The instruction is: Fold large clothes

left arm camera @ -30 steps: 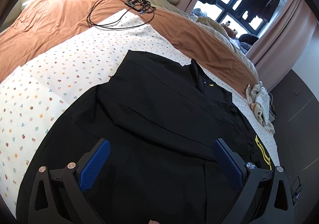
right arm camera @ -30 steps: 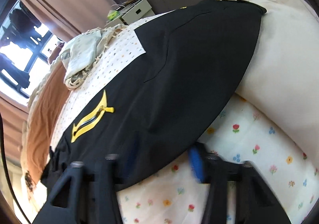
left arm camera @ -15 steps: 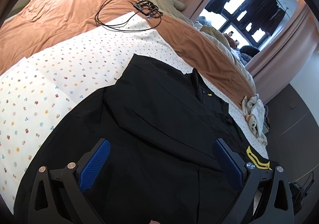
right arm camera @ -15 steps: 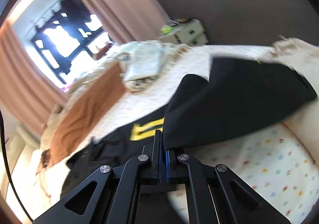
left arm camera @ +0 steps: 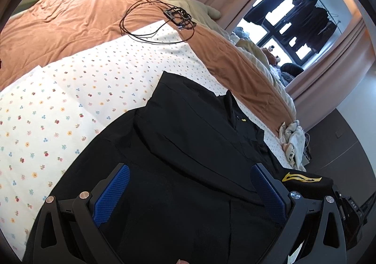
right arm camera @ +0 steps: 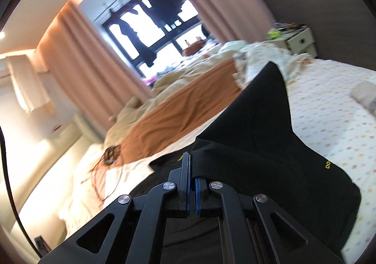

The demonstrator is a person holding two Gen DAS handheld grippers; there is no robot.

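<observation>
A large black garment point(left arm camera: 188, 146) with yellow markings lies spread on the flowered bedsheet point(left arm camera: 70, 104). My left gripper point(left arm camera: 188, 193) is open and hovers just above the garment's middle, with nothing between its blue pads. My right gripper point(right arm camera: 191, 170) is shut on an edge of the black garment point(right arm camera: 258, 141) and holds that part lifted off the bed, so the cloth drapes down to the right. The lifted part with the yellow mark point(left arm camera: 302, 178) shows at the right of the left wrist view.
An orange blanket point(left arm camera: 70, 14) covers the far side of the bed, with a coiled black cable and a small device point(left arm camera: 164, 21) on it. A crumpled light cloth point(left arm camera: 292, 141) lies at the bed's right edge. Curtains and a window stand beyond. A white nightstand point(right arm camera: 300, 40) stands by the wall.
My right gripper closed on the garment's edge and lifted it up and over toward the middle. My left gripper stayed open above the garment and drew back slightly.
</observation>
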